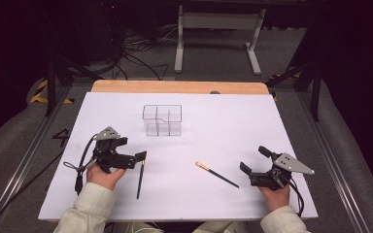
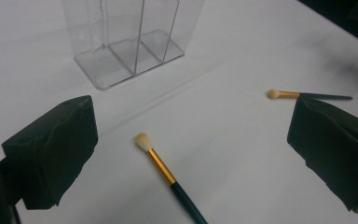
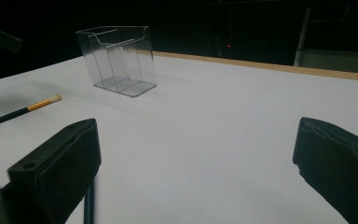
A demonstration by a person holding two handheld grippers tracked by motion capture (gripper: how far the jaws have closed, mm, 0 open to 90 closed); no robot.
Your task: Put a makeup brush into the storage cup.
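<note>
High view: the left tongs (image 1: 131, 148), jaws apart, sit lower left beside one makeup brush (image 1: 140, 178); the right tongs (image 1: 255, 161), also apart, wait lower right near the second brush (image 1: 217, 174). The clear organizer (image 1: 162, 120) stands at upper centre, likely their destination.

Left gripper view: that brush (image 2: 168, 175) lies bottom centre between the jaws, lined up for a grasp.

Right gripper view: the organizer (image 3: 116, 60) is upper left.

The right gripper (image 3: 198, 172) has its two black jaws spread wide at the lower corners of the frame, with white table (image 3: 223, 121) between them. A clear plastic organizer (image 3: 117, 60) stands upright at upper left. A brush (image 3: 25, 110) lies at the left edge, bristles pointing right.
</note>
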